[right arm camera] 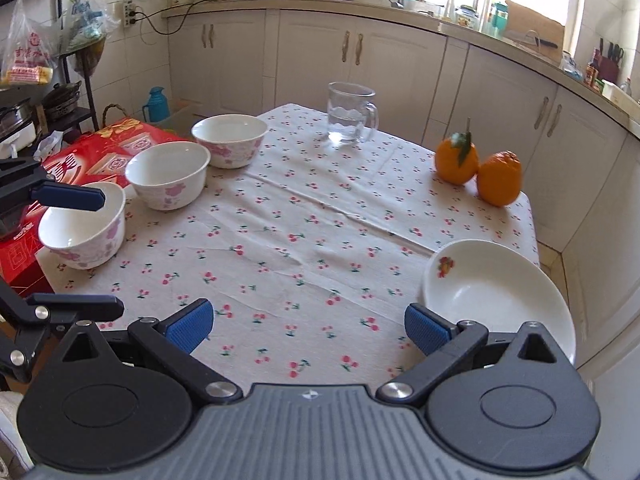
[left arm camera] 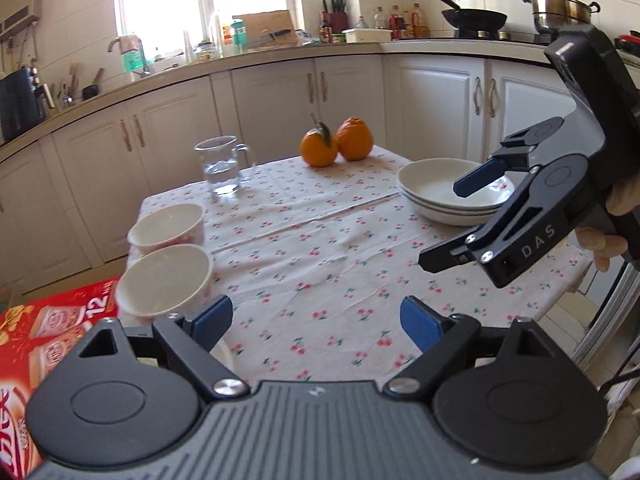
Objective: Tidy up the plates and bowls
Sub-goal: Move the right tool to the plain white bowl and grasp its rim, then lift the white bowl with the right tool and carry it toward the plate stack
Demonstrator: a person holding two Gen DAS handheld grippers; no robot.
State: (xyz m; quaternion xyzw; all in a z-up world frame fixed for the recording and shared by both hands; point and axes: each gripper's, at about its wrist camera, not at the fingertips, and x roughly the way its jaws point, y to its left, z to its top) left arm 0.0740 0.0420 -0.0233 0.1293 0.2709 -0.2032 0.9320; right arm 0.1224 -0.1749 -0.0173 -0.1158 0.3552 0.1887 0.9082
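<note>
A stack of white deep plates (left arm camera: pixel 424 184) (right arm camera: pixel 492 292) sits at the table's right edge. Three white bowls with pink flowers stand in a row on the left: far (right arm camera: pixel 230 140), middle (right arm camera: pixel 168 174) and near (right arm camera: pixel 82 232). The left wrist view shows two of them (left arm camera: pixel 168 224) (left arm camera: pixel 164 280). My left gripper (left arm camera: pixel 316 322) (right arm camera: pixel 112 254) is open with nothing between its blue pads, one finger over the near bowl. My right gripper (right arm camera: pixel 308 326) (left arm camera: pixel 440 224) stands wide open and empty, hovering just left of the plate stack.
A glass mug (right arm camera: pixel 352 116) with water and two oranges (right arm camera: pixel 476 168) stand at the far side of the cherry-print tablecloth (right arm camera: pixel 300 220). A red box (right arm camera: pixel 108 152) lies beside the bowls. White cabinets (left arm camera: pixel 260 92) ring the table. A hand (left arm camera: pixel 612 220) holds the right gripper.
</note>
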